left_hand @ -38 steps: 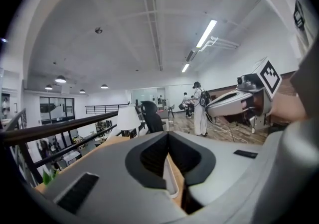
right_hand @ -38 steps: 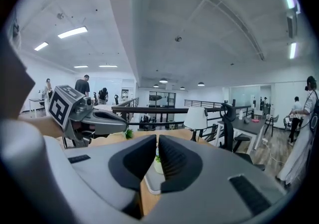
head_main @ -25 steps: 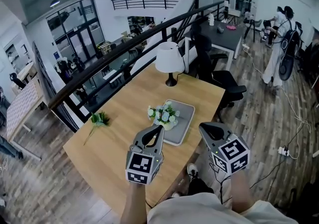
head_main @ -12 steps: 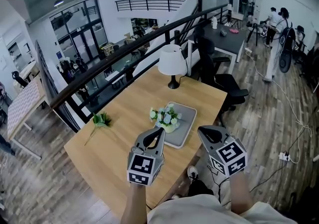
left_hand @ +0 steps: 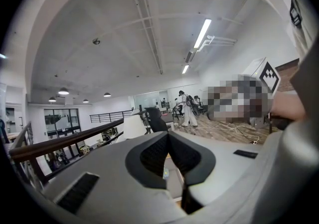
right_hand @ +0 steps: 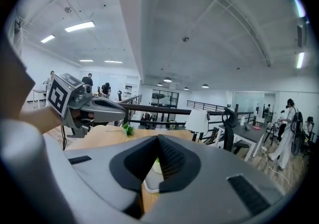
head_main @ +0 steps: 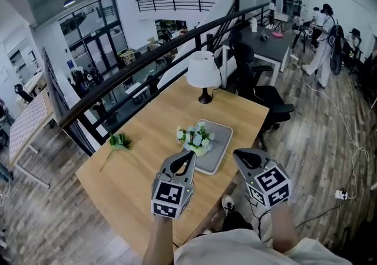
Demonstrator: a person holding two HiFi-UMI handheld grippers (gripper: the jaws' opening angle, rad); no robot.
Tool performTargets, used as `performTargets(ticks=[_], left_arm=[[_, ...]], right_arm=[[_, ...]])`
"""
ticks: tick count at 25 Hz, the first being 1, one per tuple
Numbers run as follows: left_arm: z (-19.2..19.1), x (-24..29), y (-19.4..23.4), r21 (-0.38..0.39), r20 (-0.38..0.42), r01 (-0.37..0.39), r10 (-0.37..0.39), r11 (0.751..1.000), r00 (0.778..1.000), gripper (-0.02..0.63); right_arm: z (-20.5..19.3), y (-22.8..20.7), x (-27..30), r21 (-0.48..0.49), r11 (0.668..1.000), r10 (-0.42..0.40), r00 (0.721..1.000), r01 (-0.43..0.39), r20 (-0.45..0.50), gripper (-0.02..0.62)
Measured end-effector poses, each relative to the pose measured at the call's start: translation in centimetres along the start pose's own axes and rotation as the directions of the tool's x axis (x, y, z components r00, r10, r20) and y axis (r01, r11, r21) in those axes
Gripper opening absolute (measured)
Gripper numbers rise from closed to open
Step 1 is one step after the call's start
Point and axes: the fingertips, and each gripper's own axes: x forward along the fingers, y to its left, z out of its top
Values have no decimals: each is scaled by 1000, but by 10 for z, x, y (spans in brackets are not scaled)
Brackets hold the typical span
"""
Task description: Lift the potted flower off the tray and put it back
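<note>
A small pot of white flowers [head_main: 195, 139] stands on the left end of a grey tray [head_main: 218, 140] in the middle of the wooden table [head_main: 147, 140]. My left gripper [head_main: 189, 153] is shut and empty, its tips just short of the pot on the near side. My right gripper [head_main: 238, 153] is also shut and empty, held past the table's near right edge beside the tray. In the right gripper view the pot [right_hand: 157, 165] and tray [right_hand: 149, 184] show only as slivers below the shut jaws. In the left gripper view the tray [left_hand: 173, 180] peeks between the closed jaws.
A white table lamp [head_main: 203, 75] stands at the far end of the table. A green leafy sprig [head_main: 116, 141] lies near the left edge. A black railing [head_main: 153, 58] runs behind the table, office chairs [head_main: 259, 90] to the right. People stand far back right.
The head view has shifted slightly, so the table sits a little lower and further right in frame. Both grippers stay shut in the same places. A person at the back right has walked.
</note>
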Motion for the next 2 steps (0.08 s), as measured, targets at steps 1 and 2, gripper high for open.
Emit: performTargets(ticks=[1, 2], left_arm=[[-1, 1, -1, -2, -2, 1, -1, 1000, 1000, 21], [-1, 2, -2, -3, -5, 1, -1, 1000, 1000, 21]], right_arm=[[0, -1, 0, 0, 1000, 1, 1000, -1, -1, 20], [-1, -2, 0, 0, 1000, 2, 1000, -2, -2, 20]])
